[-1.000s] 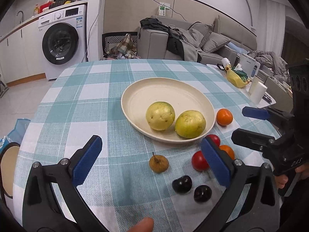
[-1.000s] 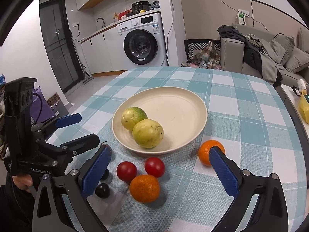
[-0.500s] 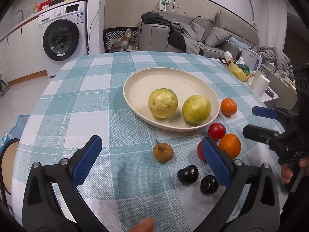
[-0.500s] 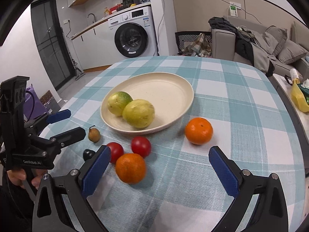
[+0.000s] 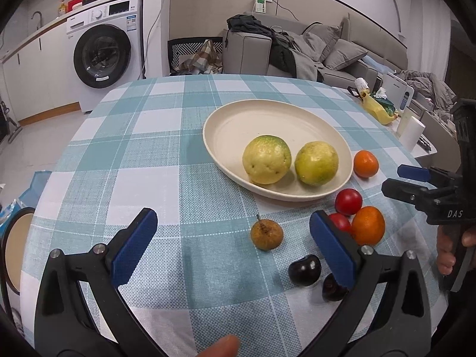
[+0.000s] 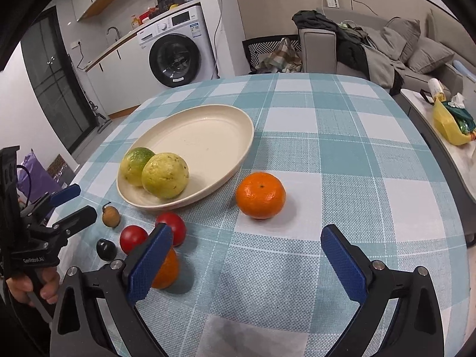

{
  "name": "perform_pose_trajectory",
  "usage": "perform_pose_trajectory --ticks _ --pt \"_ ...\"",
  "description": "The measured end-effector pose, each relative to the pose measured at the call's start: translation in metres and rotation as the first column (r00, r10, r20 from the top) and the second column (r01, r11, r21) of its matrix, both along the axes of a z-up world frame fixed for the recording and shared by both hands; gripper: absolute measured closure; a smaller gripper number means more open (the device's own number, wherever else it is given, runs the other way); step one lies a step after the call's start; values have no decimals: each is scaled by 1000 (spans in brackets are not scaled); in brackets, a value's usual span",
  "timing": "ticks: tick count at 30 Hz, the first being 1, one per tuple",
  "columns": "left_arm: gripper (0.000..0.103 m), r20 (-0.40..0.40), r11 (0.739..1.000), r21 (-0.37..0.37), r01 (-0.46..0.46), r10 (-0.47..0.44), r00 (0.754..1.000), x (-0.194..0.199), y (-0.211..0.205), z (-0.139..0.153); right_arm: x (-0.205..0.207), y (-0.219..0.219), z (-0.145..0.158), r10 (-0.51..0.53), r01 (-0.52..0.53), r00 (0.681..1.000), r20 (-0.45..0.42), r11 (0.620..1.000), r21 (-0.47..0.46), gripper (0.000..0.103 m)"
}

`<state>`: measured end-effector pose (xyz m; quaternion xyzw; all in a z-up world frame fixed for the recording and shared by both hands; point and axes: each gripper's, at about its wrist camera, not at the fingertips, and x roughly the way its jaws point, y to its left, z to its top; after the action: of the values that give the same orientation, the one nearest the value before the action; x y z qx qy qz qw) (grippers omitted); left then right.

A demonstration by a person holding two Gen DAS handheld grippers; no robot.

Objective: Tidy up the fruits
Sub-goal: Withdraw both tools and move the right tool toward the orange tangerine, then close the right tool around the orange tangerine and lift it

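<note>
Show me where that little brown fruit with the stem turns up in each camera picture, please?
Left wrist view: the little brown fruit sits low in the middle, ahead of the open left claw.
Right wrist view: it lies at far left, beside the plate's near rim.
Shared landmark: the cream plate holding two yellow-green fruits.

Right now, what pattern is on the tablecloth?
The tablecloth has teal-and-white checks, like a big plaid. It shows best in the right wrist view.
</note>
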<state>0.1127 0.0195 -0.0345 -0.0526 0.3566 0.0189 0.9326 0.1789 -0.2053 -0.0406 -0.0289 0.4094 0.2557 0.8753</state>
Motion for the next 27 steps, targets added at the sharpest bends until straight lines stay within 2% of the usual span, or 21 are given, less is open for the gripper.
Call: perform_pose_trajectory --ticks 10,12,27 --pt "1 -25 1000 5 2 -2 1000 7 0 -5 13 -3 -10 -16 15 998 -65 1000 -18 29" --pt "1 -25 1000 5 0 0 1000 7 0 -5 16 -3 -10 -21 20 997 -74 1000 -15 40" --pt "1 -40 1000 3 0 0 999 9 0 -6 39 1 -15 -69 69 994 -79 998 -7 42"
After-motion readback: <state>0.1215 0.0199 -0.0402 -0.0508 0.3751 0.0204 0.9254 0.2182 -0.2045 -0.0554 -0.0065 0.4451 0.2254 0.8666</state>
